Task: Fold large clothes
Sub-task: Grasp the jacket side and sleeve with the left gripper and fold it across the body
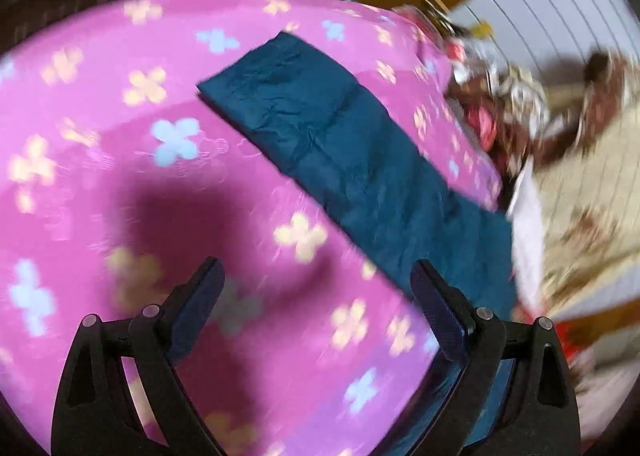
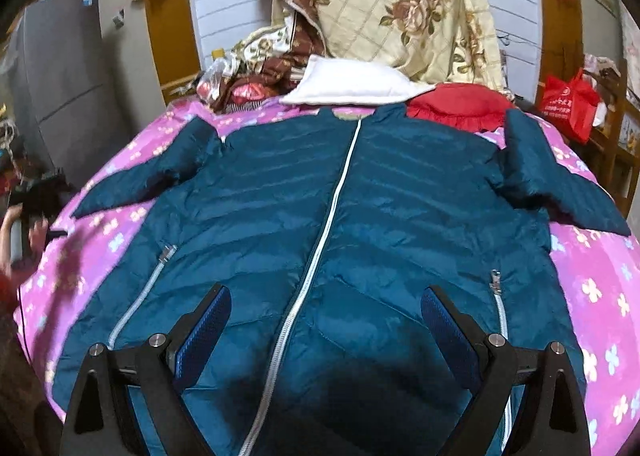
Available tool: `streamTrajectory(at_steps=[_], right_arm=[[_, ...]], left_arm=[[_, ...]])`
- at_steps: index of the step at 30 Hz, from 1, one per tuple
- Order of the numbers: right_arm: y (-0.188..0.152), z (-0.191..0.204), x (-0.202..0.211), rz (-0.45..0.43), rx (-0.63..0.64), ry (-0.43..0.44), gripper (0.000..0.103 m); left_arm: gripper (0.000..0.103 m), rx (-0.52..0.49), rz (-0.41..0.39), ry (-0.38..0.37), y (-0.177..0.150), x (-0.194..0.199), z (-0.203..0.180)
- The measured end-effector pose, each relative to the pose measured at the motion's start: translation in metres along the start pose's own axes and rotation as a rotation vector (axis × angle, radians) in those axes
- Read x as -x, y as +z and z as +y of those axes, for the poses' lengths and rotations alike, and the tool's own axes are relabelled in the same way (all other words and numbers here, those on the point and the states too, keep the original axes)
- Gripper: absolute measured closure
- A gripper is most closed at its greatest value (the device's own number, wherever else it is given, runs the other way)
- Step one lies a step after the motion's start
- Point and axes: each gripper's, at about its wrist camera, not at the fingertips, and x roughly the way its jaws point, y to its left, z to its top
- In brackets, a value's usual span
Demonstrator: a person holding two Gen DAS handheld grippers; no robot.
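Note:
A dark teal puffer jacket [image 2: 360, 208] lies flat, front up, on a pink flowered bedspread [image 2: 592, 280], sleeves spread out to both sides, white centre zip closed. My right gripper [image 2: 326, 300] is open and empty, hovering over the jacket's lower middle. In the left wrist view, one teal sleeve [image 1: 320, 124] stretches across the pink bedspread [image 1: 100, 136]. My left gripper [image 1: 318, 272] is open and empty above the bedspread, its right finger over the sleeve's near part. That view is motion blurred.
A white pillow [image 2: 352, 84], a red cushion [image 2: 456, 102] and a heap of cream and brown floral bedding [image 2: 400, 4] sit at the bed's head. A red bag [image 2: 568, 100] stands at the right. A grey cabinet [image 2: 60, 88] stands at the left.

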Motion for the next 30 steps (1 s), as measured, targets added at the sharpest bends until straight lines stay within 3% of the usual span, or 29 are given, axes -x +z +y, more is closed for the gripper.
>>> streamTrajectory(at_steps=[3, 11, 13, 14, 15, 17, 20, 22, 27, 30], right_arm=[[-0.001, 0.001, -0.015, 0.018, 0.023, -0.011, 0.008], [-0.002, -0.004, -0.035, 0.023, -0.006, -0.024, 0.008], [-0.004, -0.005, -0.036, 0.03, -0.011, -0.031, 0.008], [-0.005, -0.006, -0.035, 0.03, -0.012, -0.034, 0.008], [-0.005, -0.006, -0.035, 0.029, -0.013, -0.036, 0.008], [-0.006, -0.01, -0.029, 0.013, -0.016, -0.041, 0.008], [-0.009, -0.016, -0.016, -0.016, -0.029, -0.035, 0.008], [-0.011, -0.019, -0.007, -0.029, -0.041, -0.021, 0.008], [-0.019, -0.03, 0.019, -0.071, -0.074, 0.0, 0.008], [-0.024, -0.043, 0.032, -0.089, -0.113, -0.005, 0.008]], left_arm=[[0.009, 0.007, 0.0, -0.028, 0.013, -0.02, -0.006], [0.012, -0.084, -0.063, 0.06, 0.041, -0.058, -0.032], [0.05, -0.132, -0.069, 0.124, 0.045, -0.069, -0.043], [0.086, -0.159, -0.048, 0.169, 0.045, -0.075, -0.048], [0.092, -0.168, -0.018, 0.164, 0.043, -0.079, -0.052], [0.095, -0.198, -0.048, 0.204, 0.038, -0.072, -0.062], [0.096, -0.329, -0.12, 0.256, 0.019, -0.043, -0.092], [0.096, -0.422, -0.155, 0.244, -0.001, -0.018, -0.119], [0.096, -0.649, -0.175, 0.088, -0.078, 0.035, -0.203], [0.096, -0.734, -0.121, -0.019, -0.132, 0.04, -0.251]])
